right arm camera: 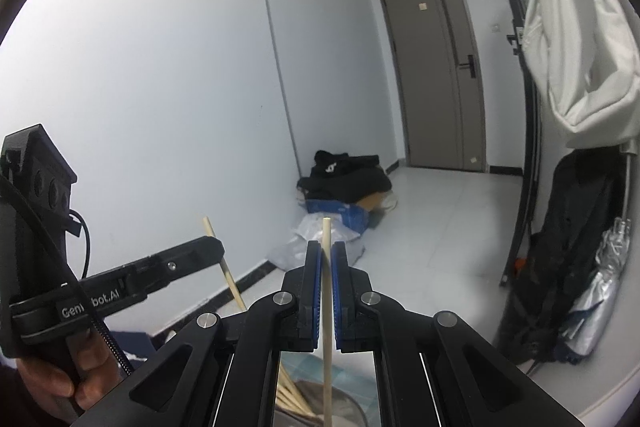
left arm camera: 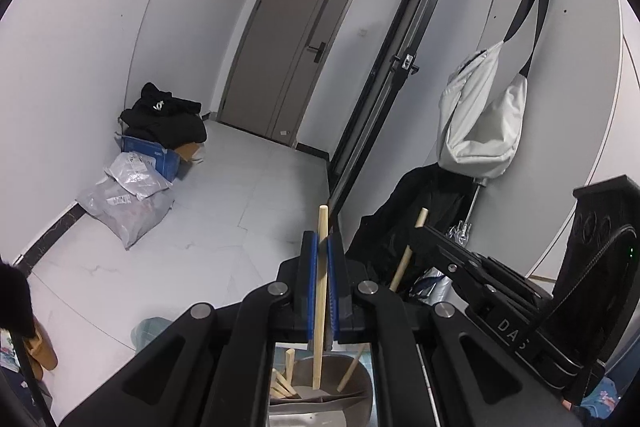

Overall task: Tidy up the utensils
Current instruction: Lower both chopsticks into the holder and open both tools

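Chopsticks sit one to each tool: we clamp one wooden chopstick (left arm camera: pixel 320 291) upright in the closed left gripper (left arm camera: pixel 322 259), and the right gripper (right arm camera: pixel 326 267) pinches a second chopstick (right arm camera: pixel 327 323) the same way, both hanging over the holder. We judge the upright hold keeps their tips aimed down for dropping in. Near and below us, the grey utensil holder (left arm camera: pixel 352 393) already contains several wooden sticks (leaning loosely against its wall).
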`<action>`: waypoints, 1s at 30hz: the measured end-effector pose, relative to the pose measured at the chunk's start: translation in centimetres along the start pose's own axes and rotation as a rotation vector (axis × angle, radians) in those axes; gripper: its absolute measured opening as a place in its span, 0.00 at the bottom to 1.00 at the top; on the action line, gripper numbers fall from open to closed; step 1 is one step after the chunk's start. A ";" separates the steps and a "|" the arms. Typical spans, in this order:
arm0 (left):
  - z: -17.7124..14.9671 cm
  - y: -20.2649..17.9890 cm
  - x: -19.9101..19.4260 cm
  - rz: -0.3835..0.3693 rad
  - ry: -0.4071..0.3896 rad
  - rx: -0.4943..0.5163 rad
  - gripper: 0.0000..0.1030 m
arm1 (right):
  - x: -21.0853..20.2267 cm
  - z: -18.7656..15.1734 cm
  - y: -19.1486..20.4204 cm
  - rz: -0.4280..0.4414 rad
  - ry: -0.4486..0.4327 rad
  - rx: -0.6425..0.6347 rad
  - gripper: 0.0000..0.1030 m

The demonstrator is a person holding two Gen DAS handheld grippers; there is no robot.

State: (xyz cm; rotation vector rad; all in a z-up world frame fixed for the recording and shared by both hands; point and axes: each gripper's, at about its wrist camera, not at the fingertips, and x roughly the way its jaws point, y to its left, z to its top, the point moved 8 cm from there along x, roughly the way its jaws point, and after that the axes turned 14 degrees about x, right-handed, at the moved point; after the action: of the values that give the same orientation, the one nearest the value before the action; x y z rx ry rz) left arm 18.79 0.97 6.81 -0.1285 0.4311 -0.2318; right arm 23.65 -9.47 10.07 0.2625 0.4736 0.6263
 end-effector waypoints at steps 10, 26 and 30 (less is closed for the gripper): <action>-2.1 0.2 1.4 -0.009 0.015 -0.039 0.02 | 1.6 -3.4 0.9 0.047 0.028 -0.162 0.04; -4.8 0.6 0.5 -0.001 0.174 -0.022 0.19 | 1.2 -10.0 -0.8 0.046 0.183 -0.131 0.07; -4.3 1.4 -2.0 0.069 0.132 -0.025 0.56 | -0.4 -10.1 -1.4 0.030 0.165 -0.054 0.21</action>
State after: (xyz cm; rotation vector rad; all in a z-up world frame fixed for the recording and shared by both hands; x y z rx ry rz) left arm 15.52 2.54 3.50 -0.1227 0.5689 -0.1681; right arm 19.04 -9.88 1.01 0.1679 0.6112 0.6920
